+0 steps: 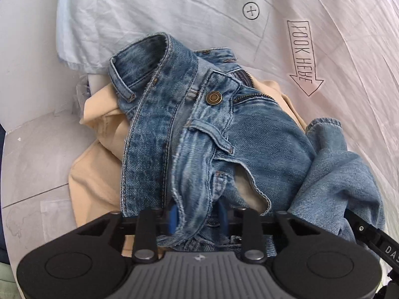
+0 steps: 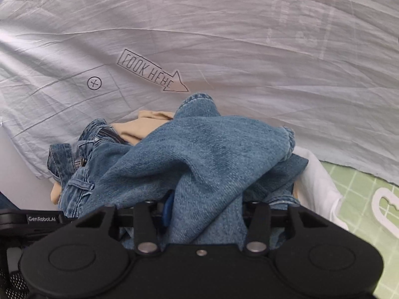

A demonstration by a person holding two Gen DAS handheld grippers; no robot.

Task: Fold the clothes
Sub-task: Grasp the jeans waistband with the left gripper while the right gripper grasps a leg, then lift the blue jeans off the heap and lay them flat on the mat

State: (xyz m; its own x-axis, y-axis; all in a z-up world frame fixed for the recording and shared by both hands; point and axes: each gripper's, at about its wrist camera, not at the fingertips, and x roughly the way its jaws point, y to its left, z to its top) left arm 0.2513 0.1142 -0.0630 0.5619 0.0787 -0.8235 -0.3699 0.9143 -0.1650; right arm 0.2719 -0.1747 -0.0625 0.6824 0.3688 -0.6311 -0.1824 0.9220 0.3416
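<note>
A crumpled pair of blue jeans (image 1: pixel 199 129) lies on top of a beige garment (image 1: pixel 99 154), waistband and brass button facing up. My left gripper (image 1: pixel 198 220) is shut on a denim fold near the waistband, with the cloth pinched between its blue pads (image 1: pixel 173 218). In the right wrist view a jeans leg (image 2: pixel 199 149) bulges over my right gripper (image 2: pixel 207 211), which is shut on a thick fold of it. Only that gripper's left blue pad (image 2: pixel 168 209) shows; denim hides the other.
A wrinkled pale sheet (image 2: pixel 224 37) with a "LOOK HERE" arrow (image 2: pixel 152 74) and a circled cross (image 2: pixel 94 83) spreads beyond the pile. A white garment (image 2: pixel 316 182) and a green grid mat (image 2: pixel 361 182) lie to the right. Bare white tabletop (image 1: pixel 30 99) lies to the left.
</note>
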